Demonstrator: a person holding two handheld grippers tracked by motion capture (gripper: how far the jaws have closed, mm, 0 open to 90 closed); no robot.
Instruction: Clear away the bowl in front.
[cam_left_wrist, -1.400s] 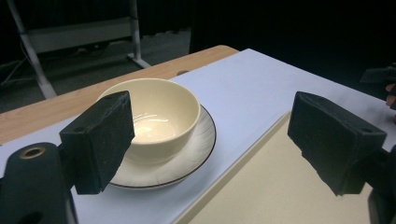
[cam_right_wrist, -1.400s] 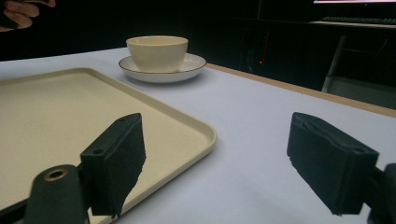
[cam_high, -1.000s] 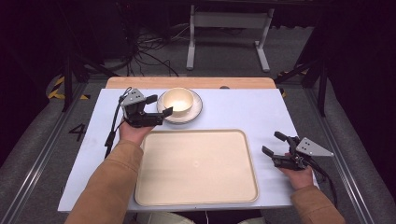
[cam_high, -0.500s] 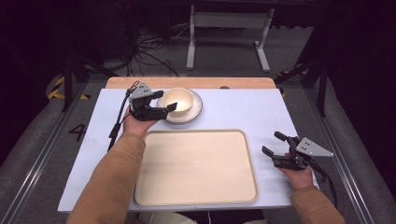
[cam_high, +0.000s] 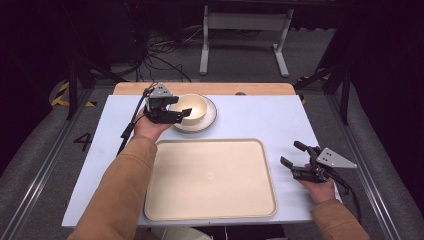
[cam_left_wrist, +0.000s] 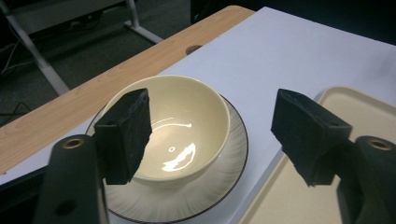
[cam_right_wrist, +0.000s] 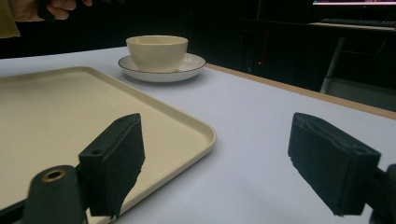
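A dark numeral "4" (cam_high: 82, 141) stands on the grey floor left of the table.

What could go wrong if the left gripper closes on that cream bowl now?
1. The left gripper is open, with one of its fingers over the rim of the cream ceramic bowl; a rim pinch on glossy glaze may slip.
2. The bowl sits loose on the dark-rimmed white saucer, so a tilted lift could drag or tip it.

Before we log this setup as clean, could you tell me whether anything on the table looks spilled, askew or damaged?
Nothing stands out. The bowl sits upright and empty on its plate, the tray lies flat and bare, and no spill shows on the table. The left gripper is open at the bowl.
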